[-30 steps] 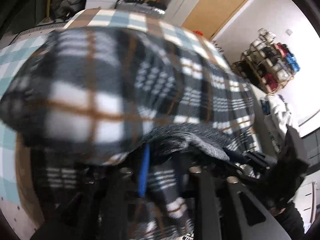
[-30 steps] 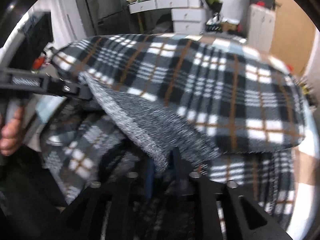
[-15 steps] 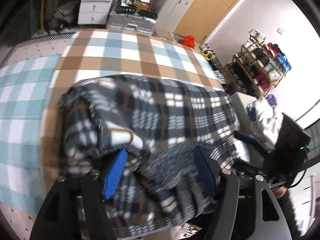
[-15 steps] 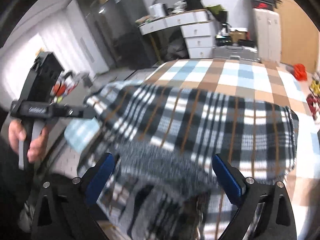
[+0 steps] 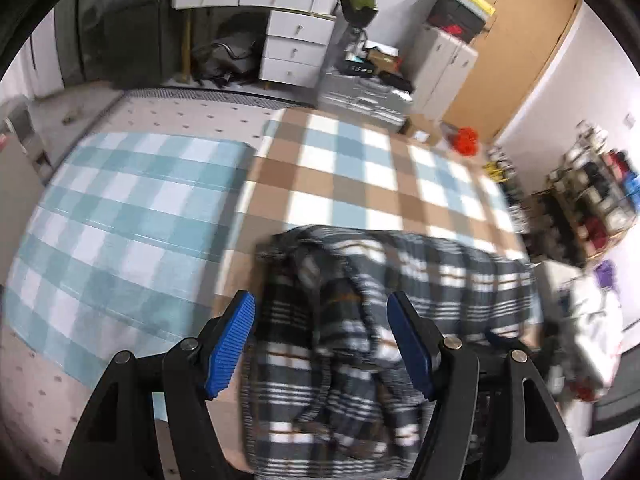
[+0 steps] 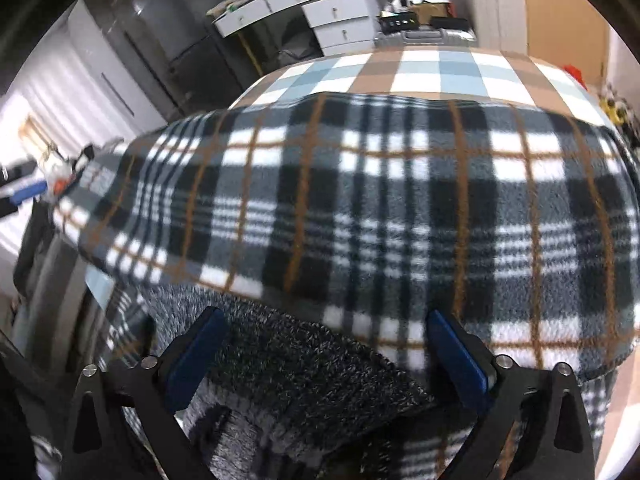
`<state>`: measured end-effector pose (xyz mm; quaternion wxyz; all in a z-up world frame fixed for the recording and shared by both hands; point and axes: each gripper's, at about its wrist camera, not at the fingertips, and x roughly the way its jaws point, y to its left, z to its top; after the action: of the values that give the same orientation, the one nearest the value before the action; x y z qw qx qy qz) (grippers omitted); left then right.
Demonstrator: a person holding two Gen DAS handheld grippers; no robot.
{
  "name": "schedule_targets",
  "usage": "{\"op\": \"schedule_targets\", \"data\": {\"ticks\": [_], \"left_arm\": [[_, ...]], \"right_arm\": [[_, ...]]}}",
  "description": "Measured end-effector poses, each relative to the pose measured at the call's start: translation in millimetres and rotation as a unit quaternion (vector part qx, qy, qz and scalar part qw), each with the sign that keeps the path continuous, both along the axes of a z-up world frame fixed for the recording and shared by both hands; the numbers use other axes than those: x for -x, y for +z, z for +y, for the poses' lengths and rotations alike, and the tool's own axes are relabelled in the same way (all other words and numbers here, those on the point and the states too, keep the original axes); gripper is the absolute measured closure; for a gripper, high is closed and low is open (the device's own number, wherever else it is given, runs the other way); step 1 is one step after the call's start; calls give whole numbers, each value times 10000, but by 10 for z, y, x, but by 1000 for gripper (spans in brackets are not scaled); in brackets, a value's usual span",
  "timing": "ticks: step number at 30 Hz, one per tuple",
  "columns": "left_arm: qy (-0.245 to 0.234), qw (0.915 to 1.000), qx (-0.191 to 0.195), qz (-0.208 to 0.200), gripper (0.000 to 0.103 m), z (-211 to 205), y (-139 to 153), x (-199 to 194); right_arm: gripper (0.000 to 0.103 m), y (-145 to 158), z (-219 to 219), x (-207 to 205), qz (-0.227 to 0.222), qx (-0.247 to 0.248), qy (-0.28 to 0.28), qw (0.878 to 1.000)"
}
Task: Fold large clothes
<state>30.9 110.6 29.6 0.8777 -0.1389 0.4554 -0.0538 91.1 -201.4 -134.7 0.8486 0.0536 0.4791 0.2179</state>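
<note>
A black, white and brown plaid fleece garment (image 5: 360, 320) lies folded over itself on the brown and blue checked bed cover (image 5: 360, 176). In the right wrist view the garment (image 6: 380, 208) fills the middle, its grey knit lining (image 6: 304, 372) showing at the near edge. My left gripper (image 5: 320, 340) is open, its blue pads either side of the garment's near left part, holding nothing. My right gripper (image 6: 324, 352) is open wide just above the lining, holding nothing.
A light blue checked blanket (image 5: 128, 216) lies left of the garment. White drawers (image 5: 296, 48), a grey suitcase (image 5: 360, 92) and a white cabinet (image 5: 444, 64) stand beyond the bed. A shoe rack (image 5: 592, 200) stands at the right. A dark fridge (image 6: 172, 40) stands at the back left.
Both grippers were shut on the garment and holding it up. They opened, let it drop folded onto the bed, and the left one has drawn back and up.
</note>
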Motion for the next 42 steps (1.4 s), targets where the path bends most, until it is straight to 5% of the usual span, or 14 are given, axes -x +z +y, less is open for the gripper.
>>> {"op": "schedule_targets", "data": {"ticks": [3, 7, 12, 16, 18, 23, 28, 31, 35, 40, 42], "left_arm": [[-626, 9968, 468, 187, 38, -325, -1, -155], [-1343, 9893, 180, 549, 38, -943, -178, -566], [-1050, 9854, 127, 1337, 38, -836, -801, -1021], [-620, 9755, 1287, 1671, 39, -396, -1301, -977], [-473, 9731, 1663, 1524, 39, -292, -1398, -879], [-662, 9792, 1299, 1411, 39, -341, -1251, -797], [-939, 9856, 1154, 805, 39, -330, -651, -686], [-1085, 9877, 889, 683, 39, -374, -591, -833], [-960, 9867, 637, 1145, 39, -413, -985, -1128], [-808, 9825, 968, 1373, 39, -327, -1385, -1233], [-892, 9838, 884, 1282, 39, -328, -1453, -1230]], "right_arm": [[0, -13, 49, 59, -87, 148, -2, 9999], [0, -34, 102, 116, -104, 245, 27, 9996], [0, -81, 64, 199, -81, 179, 4, 9998], [0, -156, 4, 163, 75, 392, -115, 9991], [0, -165, -23, 150, 161, 364, -168, 9991], [0, -54, -107, 146, 419, 22, -257, 9988], [0, 451, -280, 142, 30, -391, -188, 9991], [0, 700, -345, -125, -2, -357, -300, 9989], [0, 635, -382, -624, 453, 62, -597, 9972], [0, -9, -563, -926, 1353, 1159, -832, 9805], [0, -78, -576, -860, 1063, 1236, -664, 9844]]}}
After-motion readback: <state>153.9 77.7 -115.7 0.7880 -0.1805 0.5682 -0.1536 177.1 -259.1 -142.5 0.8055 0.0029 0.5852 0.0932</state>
